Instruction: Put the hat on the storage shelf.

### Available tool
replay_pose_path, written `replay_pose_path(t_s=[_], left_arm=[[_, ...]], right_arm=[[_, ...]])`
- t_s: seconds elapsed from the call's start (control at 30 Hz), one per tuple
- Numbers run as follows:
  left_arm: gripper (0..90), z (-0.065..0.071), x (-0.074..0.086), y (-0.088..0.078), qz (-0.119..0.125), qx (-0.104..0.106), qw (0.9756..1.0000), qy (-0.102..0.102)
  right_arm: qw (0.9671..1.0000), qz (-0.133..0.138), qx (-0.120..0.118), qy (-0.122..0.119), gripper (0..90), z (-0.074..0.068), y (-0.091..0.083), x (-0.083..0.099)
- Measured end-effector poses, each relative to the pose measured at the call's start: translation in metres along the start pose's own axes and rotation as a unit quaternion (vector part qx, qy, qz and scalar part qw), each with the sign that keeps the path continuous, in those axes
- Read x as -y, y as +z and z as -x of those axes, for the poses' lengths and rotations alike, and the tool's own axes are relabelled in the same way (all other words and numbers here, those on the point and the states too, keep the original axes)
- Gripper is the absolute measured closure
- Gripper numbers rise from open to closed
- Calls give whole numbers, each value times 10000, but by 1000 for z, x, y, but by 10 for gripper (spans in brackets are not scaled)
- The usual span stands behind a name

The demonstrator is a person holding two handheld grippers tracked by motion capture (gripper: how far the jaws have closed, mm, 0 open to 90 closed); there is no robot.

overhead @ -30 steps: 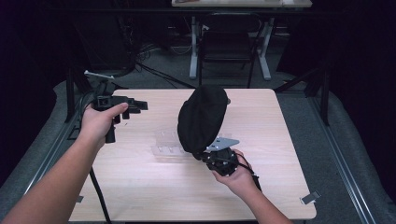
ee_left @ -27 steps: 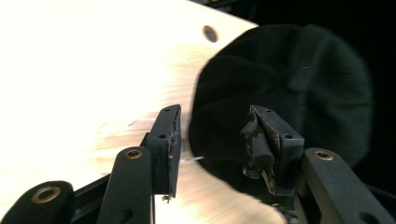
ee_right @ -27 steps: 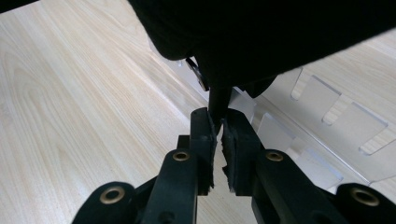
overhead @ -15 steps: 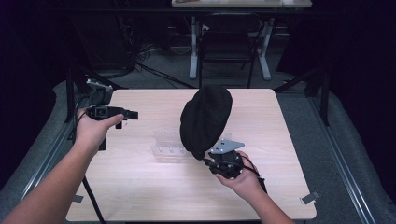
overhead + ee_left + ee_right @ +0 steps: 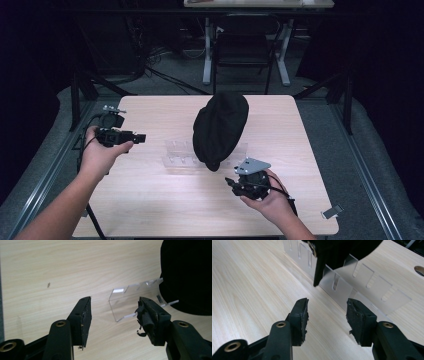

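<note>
the left gripper (image 5: pixel 141 137), jaws spread after opening with nothing between them, hovers well left of the black cap (image 5: pixel 220 129). the cap rests on the clear slotted rack (image 5: pixel 175 153), between the grippers. the right gripper (image 5: pixel 229 181), jaws also just opened and bare, sits just below the cap's brim.
</note>
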State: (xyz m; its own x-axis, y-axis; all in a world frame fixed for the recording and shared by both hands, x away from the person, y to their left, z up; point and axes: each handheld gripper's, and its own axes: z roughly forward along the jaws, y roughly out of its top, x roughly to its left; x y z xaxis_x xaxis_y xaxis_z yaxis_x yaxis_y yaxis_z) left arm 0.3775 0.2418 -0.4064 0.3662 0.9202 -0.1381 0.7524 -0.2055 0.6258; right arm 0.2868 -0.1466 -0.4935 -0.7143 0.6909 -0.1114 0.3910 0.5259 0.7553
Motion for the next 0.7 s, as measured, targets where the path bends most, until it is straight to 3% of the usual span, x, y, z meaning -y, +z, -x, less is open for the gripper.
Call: replay_pose_path(t_s=[0.17, 0.3, 0.47, 0.53, 0.63, 0.7], left_arm=[[451, -3, 20, 12, -100, 2, 9999, 30], [447, -7, 36, 20, 46, 31, 10000, 75], [441, -15, 55, 27, -43, 48, 9999, -131], [441, -17, 61, 27, -19, 94, 9997, -207], [420, -23, 75, 28, 111, 237, 9983, -528], [382, -27, 86, 32, 170, 254, 9974, -659]], right_arm=[[9999, 12, 161, -15, 501, 2, -4, 15], [9997, 29, 231, 24, 488, 5, -6, 25], [9995, 1, 314, 33, 451, 10, -7, 35], [9990, 106, 433, -43, 442, 12, -7, 38], [9980, 306, 554, -72, 426, 17, -10, 40], [9974, 383, 604, 29, 423, 23, -11, 38]])
